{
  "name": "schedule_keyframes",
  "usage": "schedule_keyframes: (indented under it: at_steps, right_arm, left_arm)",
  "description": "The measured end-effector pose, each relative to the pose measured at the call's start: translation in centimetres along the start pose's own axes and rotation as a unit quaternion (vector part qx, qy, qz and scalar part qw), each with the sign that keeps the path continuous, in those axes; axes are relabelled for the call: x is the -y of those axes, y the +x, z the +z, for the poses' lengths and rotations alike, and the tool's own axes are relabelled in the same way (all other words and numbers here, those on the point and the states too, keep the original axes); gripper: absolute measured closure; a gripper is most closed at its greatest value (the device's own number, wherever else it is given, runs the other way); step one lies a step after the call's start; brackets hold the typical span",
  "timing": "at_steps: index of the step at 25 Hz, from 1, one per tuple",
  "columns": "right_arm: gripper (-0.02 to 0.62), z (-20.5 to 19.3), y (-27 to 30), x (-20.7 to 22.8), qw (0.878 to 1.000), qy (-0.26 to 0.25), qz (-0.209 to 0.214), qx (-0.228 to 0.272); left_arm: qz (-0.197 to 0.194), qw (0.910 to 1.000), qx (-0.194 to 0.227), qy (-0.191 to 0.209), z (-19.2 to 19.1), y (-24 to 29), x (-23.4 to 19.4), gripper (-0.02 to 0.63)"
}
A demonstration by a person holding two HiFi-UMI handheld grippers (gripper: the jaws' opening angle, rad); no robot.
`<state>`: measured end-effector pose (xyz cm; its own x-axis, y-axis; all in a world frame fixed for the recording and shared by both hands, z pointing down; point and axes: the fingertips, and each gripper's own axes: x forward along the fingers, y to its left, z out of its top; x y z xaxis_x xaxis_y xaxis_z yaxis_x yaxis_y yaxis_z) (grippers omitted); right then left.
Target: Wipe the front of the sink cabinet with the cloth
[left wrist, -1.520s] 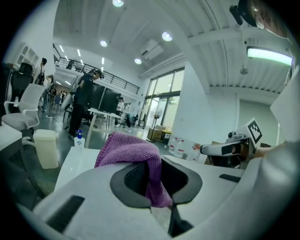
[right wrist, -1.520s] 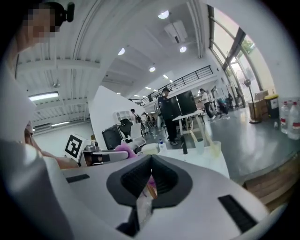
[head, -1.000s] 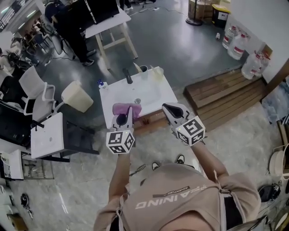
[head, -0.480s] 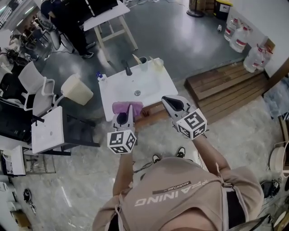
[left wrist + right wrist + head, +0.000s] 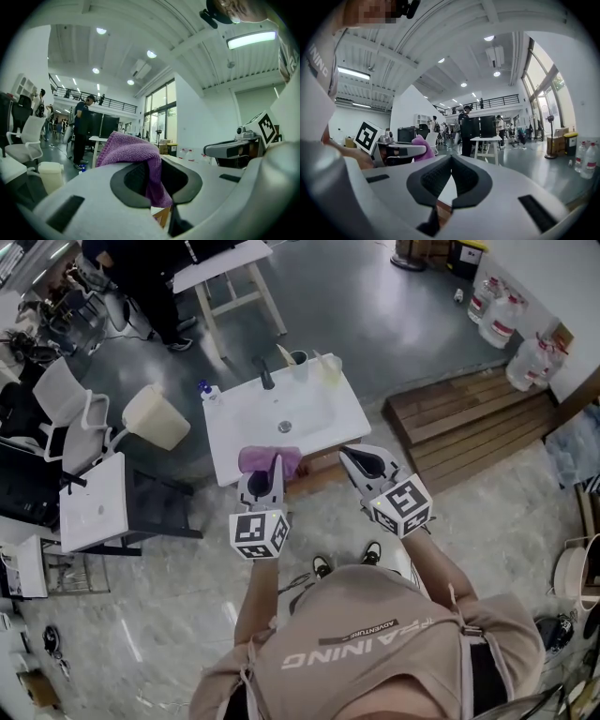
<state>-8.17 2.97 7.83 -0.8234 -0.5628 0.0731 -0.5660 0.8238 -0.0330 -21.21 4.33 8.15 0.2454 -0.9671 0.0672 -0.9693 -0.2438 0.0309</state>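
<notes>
The cloth is purple; the sink cabinet has a white top and a brown front. The pale grey left gripper and right gripper bear black-and-white chequered cubes.

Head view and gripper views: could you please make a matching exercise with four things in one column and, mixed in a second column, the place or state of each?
Things:
1. cloth
2. right gripper
3. faucet
4. bottles

Place or state:
a. black, at the far edge of the sink
b. grouped at the upper right of the head view
c. shut, with nothing between the jaws
d. purple, clamped in the left gripper

Pairs: 1-d, 2-c, 3-a, 4-b
</notes>
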Motion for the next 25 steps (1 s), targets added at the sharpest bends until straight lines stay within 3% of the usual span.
schedule_keyframes:
  at_steps: [10, 16, 25]
  right_arm:
    - [0.584, -0.5, 0.1, 0.0, 1.0, 0.002, 0.012, -0.003]
    - [0.584, -1.1, 0.0, -0.7, 1.0, 0.009, 0.023, -0.004]
    - [0.584, -1.0, -0.5, -0.9, 1.0, 0.019, 0.023, 0.003]
  left_arm:
    - [-0.02, 0.9996, 0.008, -0.018, -0.6, 0.3, 0.9, 0.569]
    - [-0.01, 0.9996, 0.004, -0.027, -1.0, -0.4, 0.4, 0.569]
    - [-0.024, 0.9996, 0.004, -0.017, -1.0, -0.5, 1.4, 0.569]
